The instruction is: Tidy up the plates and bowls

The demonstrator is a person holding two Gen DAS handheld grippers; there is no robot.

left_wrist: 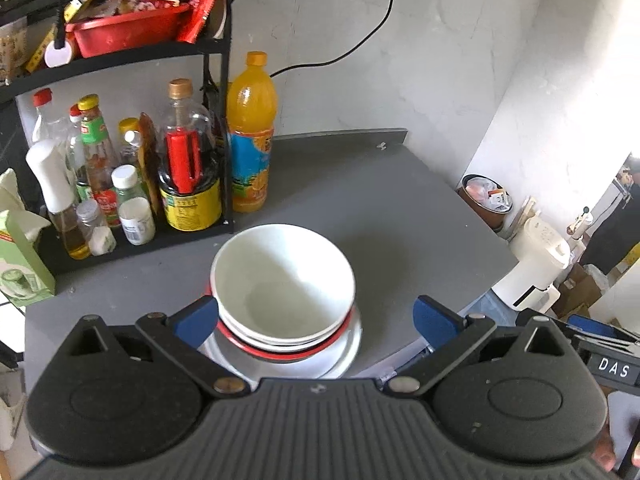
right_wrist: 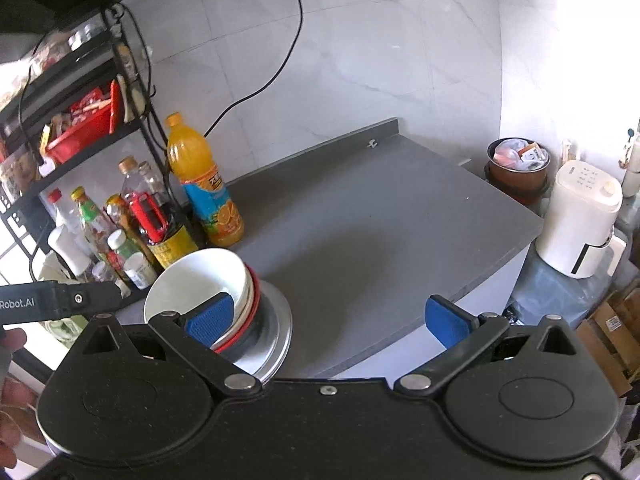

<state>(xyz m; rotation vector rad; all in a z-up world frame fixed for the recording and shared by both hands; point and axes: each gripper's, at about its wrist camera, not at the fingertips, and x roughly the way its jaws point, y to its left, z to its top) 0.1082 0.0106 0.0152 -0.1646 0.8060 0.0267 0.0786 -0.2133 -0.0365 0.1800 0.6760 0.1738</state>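
A white bowl (left_wrist: 284, 280) tops a stack of bowls, one with a red rim (left_wrist: 288, 354), resting on a silver plate (left_wrist: 344, 356) near the grey counter's front edge. My left gripper (left_wrist: 316, 320) hangs open just before the stack, its blue pads on either side of it and not touching. In the right wrist view the same white bowl (right_wrist: 200, 280) and silver plate (right_wrist: 276, 328) sit at lower left. My right gripper (right_wrist: 332, 318) is open, its left pad in front of the stack, nothing between its fingers.
A black rack (left_wrist: 224, 92) with sauce bottles and an orange juice bottle (left_wrist: 250, 136) stands at the counter's back left. The grey counter (right_wrist: 380, 220) stretches right. Beyond its right edge are a white appliance (right_wrist: 576, 216) and a bin (right_wrist: 516, 168).
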